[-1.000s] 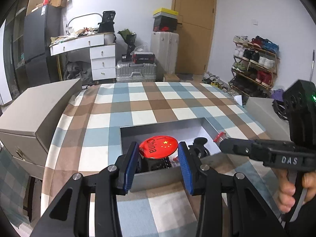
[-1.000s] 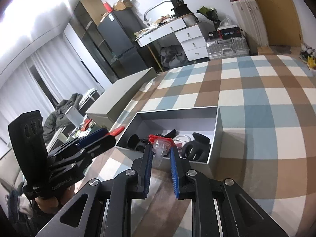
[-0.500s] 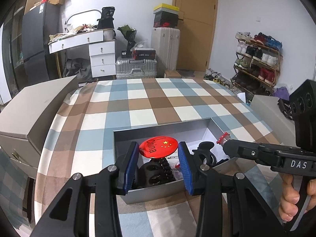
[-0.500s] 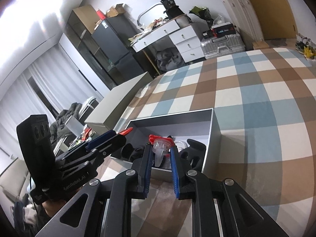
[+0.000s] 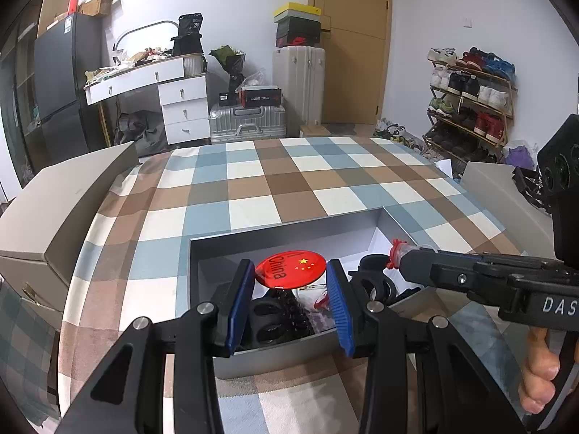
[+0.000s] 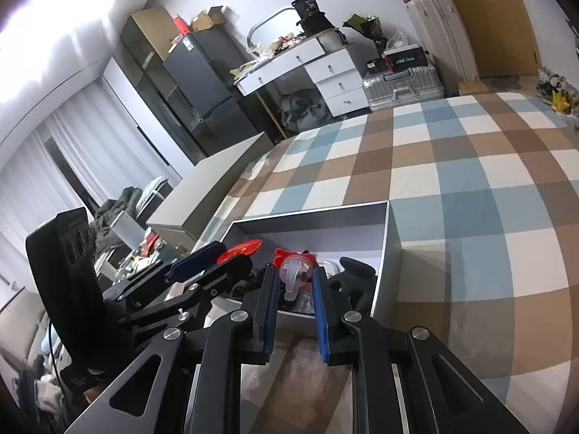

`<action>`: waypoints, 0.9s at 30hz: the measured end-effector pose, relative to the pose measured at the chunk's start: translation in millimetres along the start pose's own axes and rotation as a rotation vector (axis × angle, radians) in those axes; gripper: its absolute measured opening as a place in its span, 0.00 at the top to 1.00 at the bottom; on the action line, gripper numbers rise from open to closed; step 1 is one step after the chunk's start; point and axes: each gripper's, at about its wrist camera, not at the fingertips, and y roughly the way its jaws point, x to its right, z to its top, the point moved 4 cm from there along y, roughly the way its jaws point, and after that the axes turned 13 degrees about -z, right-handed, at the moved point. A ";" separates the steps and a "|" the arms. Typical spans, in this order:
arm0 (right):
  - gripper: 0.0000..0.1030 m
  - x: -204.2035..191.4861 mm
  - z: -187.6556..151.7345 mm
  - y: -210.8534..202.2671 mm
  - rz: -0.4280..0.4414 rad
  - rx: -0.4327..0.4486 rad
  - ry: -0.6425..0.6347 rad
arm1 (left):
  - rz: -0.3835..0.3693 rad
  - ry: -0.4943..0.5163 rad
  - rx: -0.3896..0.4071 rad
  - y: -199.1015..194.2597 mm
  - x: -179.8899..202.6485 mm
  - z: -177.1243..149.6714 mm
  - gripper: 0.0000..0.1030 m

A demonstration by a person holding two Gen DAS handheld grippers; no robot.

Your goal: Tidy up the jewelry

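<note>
The left gripper [image 5: 291, 271] holds a round red badge [image 5: 289, 268] between its blue pads, the badge printed with "China" and small yellow stars, its two edges touching the pads on either side. It hangs just above the near part of an open grey box [image 5: 289, 228] that sits on a checked blue, brown and white cloth [image 5: 253, 188]. Below and just ahead of this gripper's fingertips, inside the box, lie a black hair claw [image 5: 267, 320] and, toward the right, another black clip [image 5: 374, 282]. The right gripper [image 6: 295, 276] is clamped shut on a small clear plastic piece with a red top [image 6: 295, 269] — what kind of trinket it is cannot be told. It holds the piece over the box's near edge, with a black clip [image 6: 356, 275] just beyond its right finger. From the left wrist view, this right gripper reaches in from the right side, its tip over the right end of the box, and a person's fingers [image 5: 539, 379] wrap its handle. To the left of the left gripper, well apart from it, a grey box lid [image 5: 61, 202] leans at the cloth's edge.
</note>
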 end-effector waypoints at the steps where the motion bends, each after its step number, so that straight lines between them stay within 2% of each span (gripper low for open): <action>1: 0.83 -0.2 0.0 -0.6 -0.003 0.002 0.001 | 0.002 -0.003 -0.001 1.1 -0.3 -0.1 0.66; 14: 0.81 3.5 0.0 5.0 -0.008 -0.011 0.009 | 0.004 -0.025 -0.019 10.5 -3.2 -3.2 0.66; 22: 0.81 5.4 3.7 0.7 -0.014 0.012 0.009 | -0.003 -0.027 -0.019 10.2 -2.7 -2.3 0.66; 27: 0.68 8.0 5.1 -1.9 -0.023 0.020 0.006 | -0.015 -0.023 -0.025 9.5 0.6 -1.9 0.66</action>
